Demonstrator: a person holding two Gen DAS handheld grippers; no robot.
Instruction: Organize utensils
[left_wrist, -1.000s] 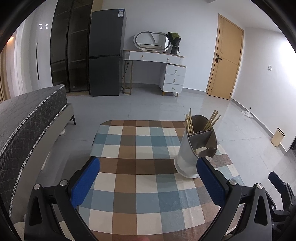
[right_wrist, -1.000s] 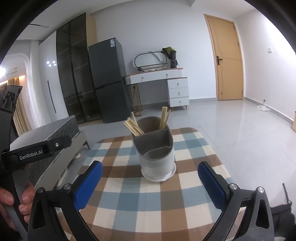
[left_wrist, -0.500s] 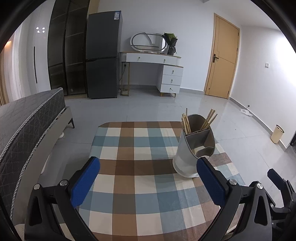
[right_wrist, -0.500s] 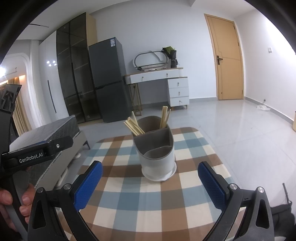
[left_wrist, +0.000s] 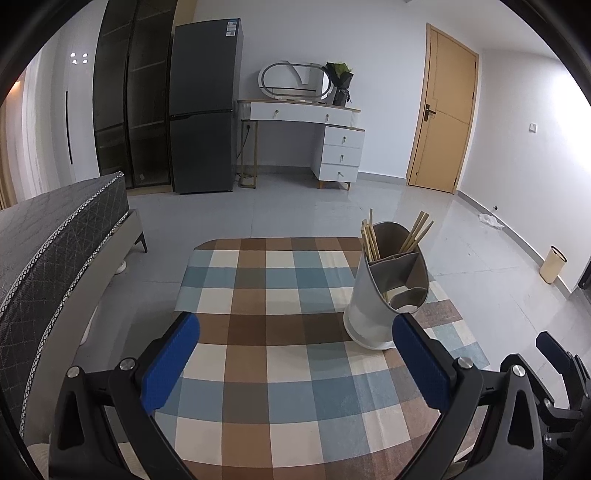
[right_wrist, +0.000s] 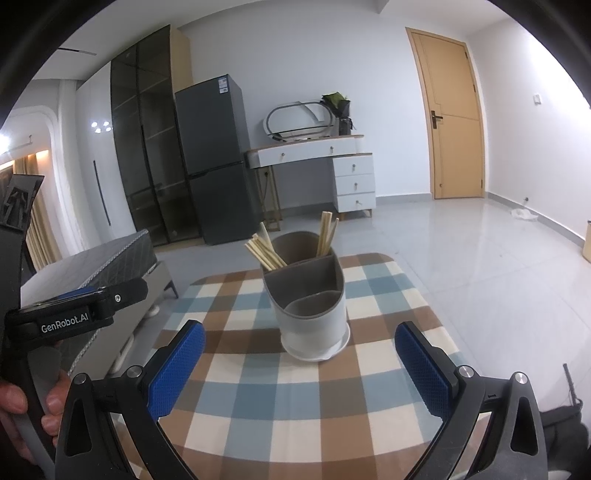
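Blue pads spread wide on both tools: my left gripper (left_wrist: 295, 360) and my right gripper (right_wrist: 300, 363) hang open over the checked cloth (left_wrist: 280, 373), holding nothing. From the right view, my left hand (right_wrist: 22, 400) wraps its handle at 8 o'clock. A grey holder (right_wrist: 308, 295) stands upright on the cloth, at 12 o'clock from the right gripper and 2 o'clock from the left. Its back compartments hold two bundles of chopsticks (right_wrist: 266, 252); the front pocket's contents I cannot tell.
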